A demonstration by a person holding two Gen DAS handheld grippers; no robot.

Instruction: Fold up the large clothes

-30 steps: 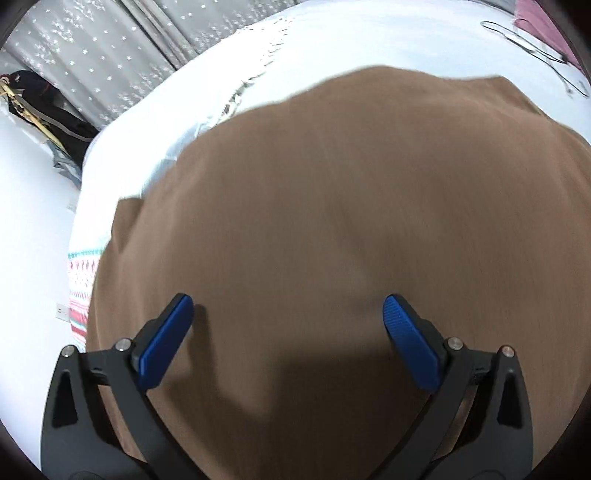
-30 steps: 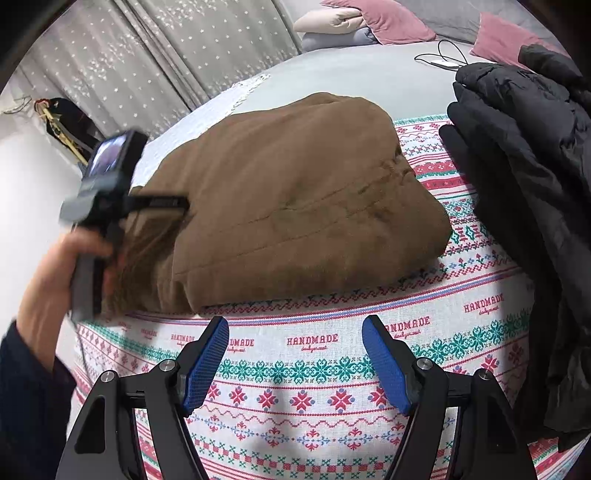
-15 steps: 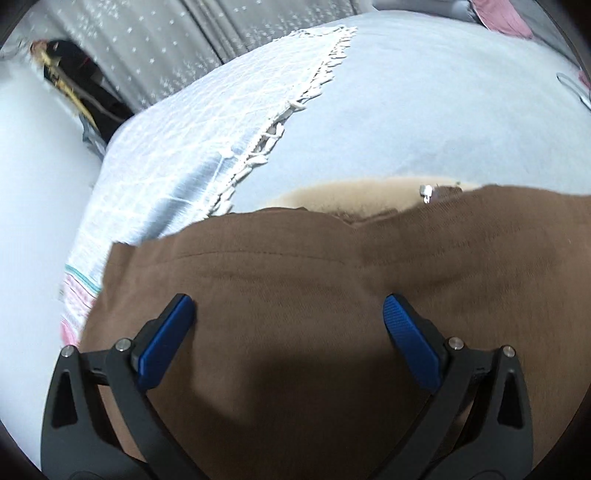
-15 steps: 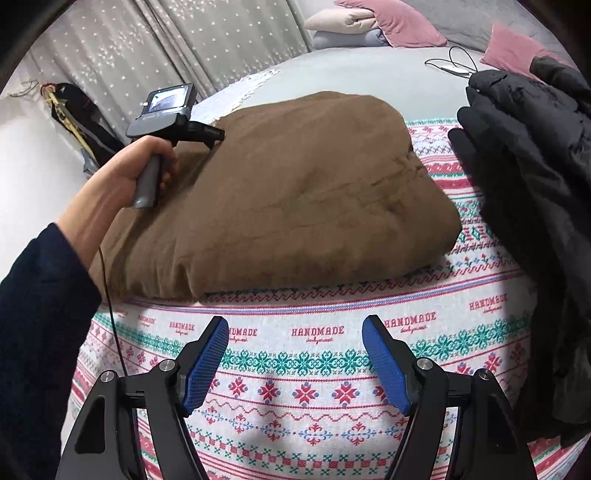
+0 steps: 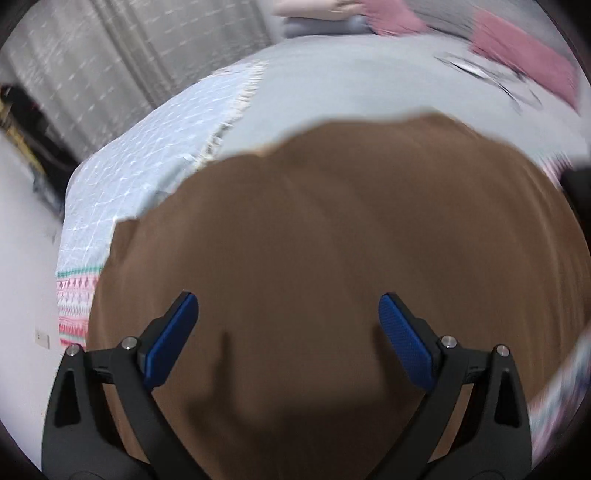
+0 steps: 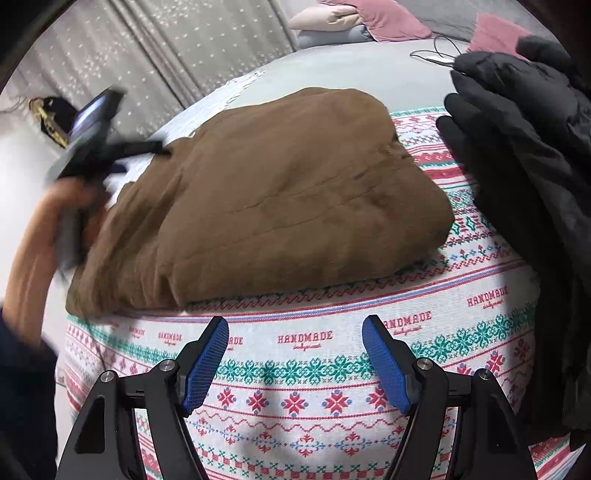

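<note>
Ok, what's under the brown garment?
The brown garment lies on a patterned cloth printed HANDMADE, which shows around its near and right edges. Whatever lies beneath its middle is covered.

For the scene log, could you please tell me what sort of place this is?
Most likely a bedroom: the brown garment lies on a wide bed, with pillows at its far end and curtains behind.

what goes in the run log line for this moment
folded brown fleece garment: on patterned cloth | left gripper: open, over it | right gripper: open, empty | black puffer jacket: right
</note>
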